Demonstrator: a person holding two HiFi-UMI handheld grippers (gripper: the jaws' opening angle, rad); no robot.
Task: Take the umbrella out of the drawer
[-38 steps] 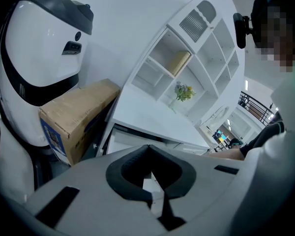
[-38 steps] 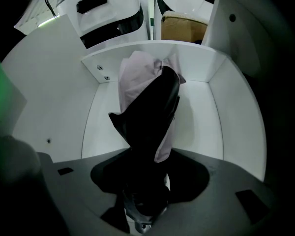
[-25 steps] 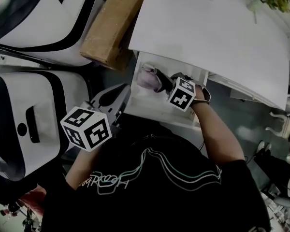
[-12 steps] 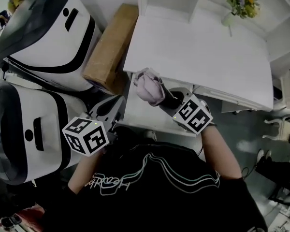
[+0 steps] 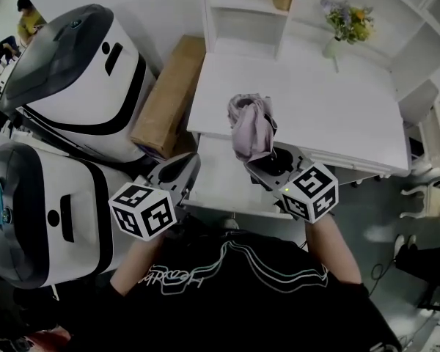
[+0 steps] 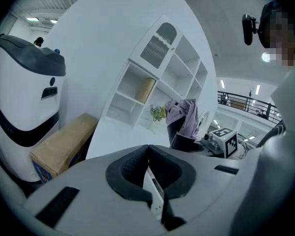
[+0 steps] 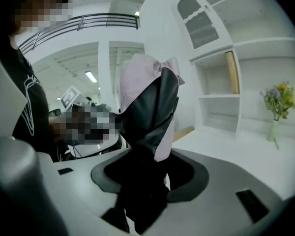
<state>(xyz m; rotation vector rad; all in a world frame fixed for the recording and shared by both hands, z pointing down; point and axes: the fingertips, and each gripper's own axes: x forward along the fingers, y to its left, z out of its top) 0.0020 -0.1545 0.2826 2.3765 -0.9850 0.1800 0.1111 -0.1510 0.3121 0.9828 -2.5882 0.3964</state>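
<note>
The white desk surface (image 5: 337, 108), with open shelving behind it and a small vase of flowers (image 5: 336, 35) at its two o'clock corner, filled the head view, and the pull-out white drawer (image 5: 216, 178) stood open under its front edge. The folded pale pink fabric umbrella (image 5: 251, 127) with a black handle end had just come clear of that drawer. It now rose nearly upright above the surface's front edge, at twelve o'clock from the right claw (image 5: 268, 160), which was clenched on the dark lower end. The right gripper view showed the dark shaft filling the gap between the jaws. I judged the removal itself essentially done, with only carrying away or setting down left. A second earlier the umbrella lay low in the drawer mouth with the right claw reaching in. Half a second earlier it was tilted over the drawer's edge. The left claw (image 5: 183, 169), at nine o'clock from the right one, was closed on nothing and had risen slightly beside the brown cardboard box (image 5: 169, 97).
</note>
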